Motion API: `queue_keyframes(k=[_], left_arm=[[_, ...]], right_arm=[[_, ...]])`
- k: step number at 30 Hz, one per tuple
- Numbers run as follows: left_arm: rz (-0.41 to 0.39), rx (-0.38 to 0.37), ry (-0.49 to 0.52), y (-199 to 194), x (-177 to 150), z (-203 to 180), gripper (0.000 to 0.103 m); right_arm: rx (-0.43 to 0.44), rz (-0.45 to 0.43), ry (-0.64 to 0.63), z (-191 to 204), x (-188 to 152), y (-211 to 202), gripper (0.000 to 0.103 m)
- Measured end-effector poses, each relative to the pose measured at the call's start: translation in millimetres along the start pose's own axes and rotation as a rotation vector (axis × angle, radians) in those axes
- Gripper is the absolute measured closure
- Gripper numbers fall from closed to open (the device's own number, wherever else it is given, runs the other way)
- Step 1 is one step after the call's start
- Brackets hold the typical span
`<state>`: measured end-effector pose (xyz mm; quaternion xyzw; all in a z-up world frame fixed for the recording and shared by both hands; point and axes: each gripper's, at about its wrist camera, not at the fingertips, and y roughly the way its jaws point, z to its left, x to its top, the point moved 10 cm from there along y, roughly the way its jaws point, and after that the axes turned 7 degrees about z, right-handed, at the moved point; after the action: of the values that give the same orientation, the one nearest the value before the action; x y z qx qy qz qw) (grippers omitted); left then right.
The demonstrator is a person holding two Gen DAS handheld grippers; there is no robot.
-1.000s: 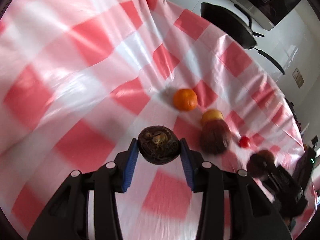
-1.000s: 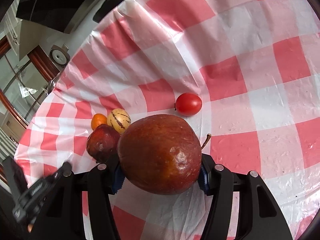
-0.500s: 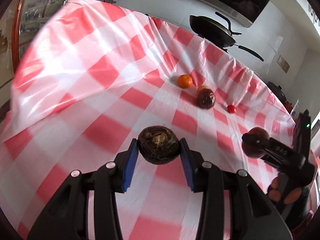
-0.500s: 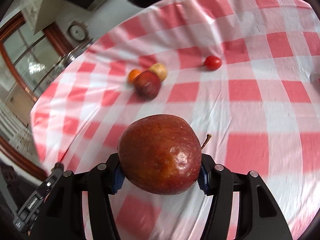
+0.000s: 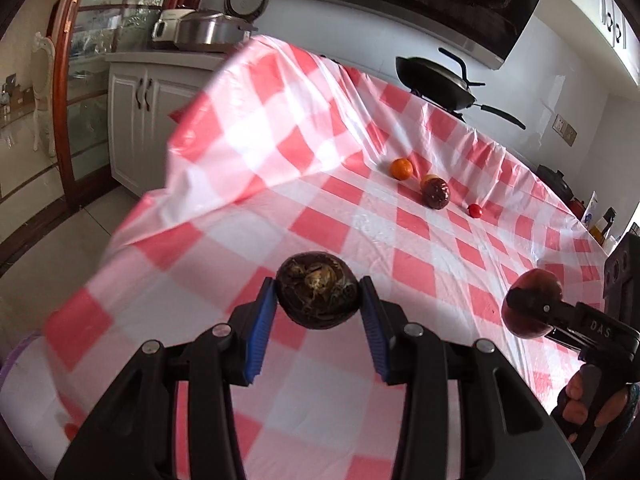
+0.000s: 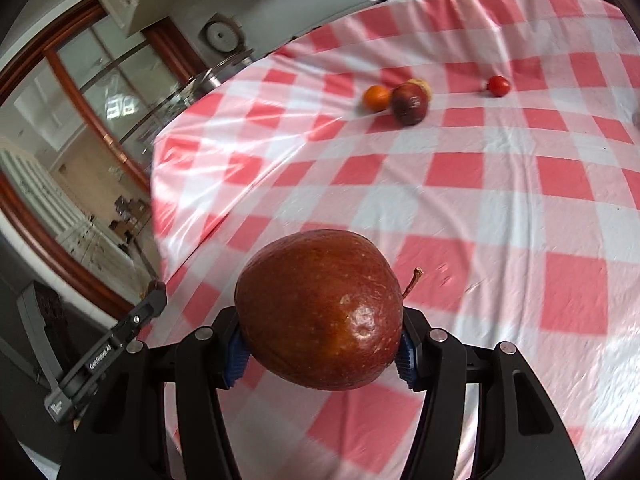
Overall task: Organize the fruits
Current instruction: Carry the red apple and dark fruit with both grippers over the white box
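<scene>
My left gripper (image 5: pixel 318 298) is shut on a small dark brown wrinkled fruit (image 5: pixel 318 294), held above the red-and-white checked tablecloth (image 5: pixel 344 220). My right gripper (image 6: pixel 320 340) is shut on a large dark red apple (image 6: pixel 320 308) with its stem to the right; the apple (image 5: pixel 530 300) and that gripper (image 5: pixel 532 304) also show at the right of the left wrist view. Far back on the cloth lie an orange (image 5: pixel 401 169), a yellowish fruit (image 5: pixel 428 179), a dark purple fruit (image 5: pixel 437 195) and a small red tomato (image 5: pixel 475 210).
A black wok (image 5: pixel 434 82) stands behind the table. A rice cooker (image 5: pixel 208 32) sits on a white cabinet (image 5: pixel 136 112) at the left, beside a glass door. Bottles (image 5: pixel 598 228) stand at the far right edge. A hand (image 5: pixel 588 404) holds the right gripper.
Both grippers have pulled back from the fruit cluster, each still holding its fruit. The orange, purple fruit and tomato now look small and far. The cloth's left edge and the kitchen have come into view.
</scene>
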<state>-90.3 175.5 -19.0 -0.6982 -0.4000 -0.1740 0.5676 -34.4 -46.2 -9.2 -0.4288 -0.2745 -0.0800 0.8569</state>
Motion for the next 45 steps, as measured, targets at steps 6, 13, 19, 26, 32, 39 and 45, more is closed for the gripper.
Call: queue_keyframes(k=[6, 13, 19, 26, 32, 39, 45], left_arm=[[-0.006, 0.006, -0.007, -20.2, -13.7, 22.0, 0.061], [-0.016, 0.031, -0.007, -39.0, -24.6, 44.6, 0.061], [-0.023, 0.088, -0.012, -59.1, -39.0, 76.3, 0.061], [-0.028, 0.175, -0.073, -98.3, -63.2, 131.6, 0.061], [-0.03, 0.26, -0.149, -127.6, -88.9, 185.1, 0.061], [0.063, 0.339, -0.212, -111.6, -125.6, 230.5, 0.061], [0.232, 0.47, -0.182, -71.2, -164.1, 259.1, 0.061]], right_arm=[[0.017, 0.028, -0.084, 36.8, -22.5, 0.6, 0.046], [0.046, 0.087, -0.198, 81.0, -55.8, 11.2, 0.046], [0.085, 0.151, -0.303, 123.0, -85.6, 25.4, 0.046], [0.143, 0.249, -0.523, 188.3, -141.2, 42.8, 0.046], [0.203, 0.331, -0.779, 246.7, -203.8, 53.1, 0.046], [0.151, 0.465, -0.949, 266.7, -257.4, 97.7, 0.046], [0.081, 0.585, -1.005, 263.8, -288.3, 153.4, 0.046]])
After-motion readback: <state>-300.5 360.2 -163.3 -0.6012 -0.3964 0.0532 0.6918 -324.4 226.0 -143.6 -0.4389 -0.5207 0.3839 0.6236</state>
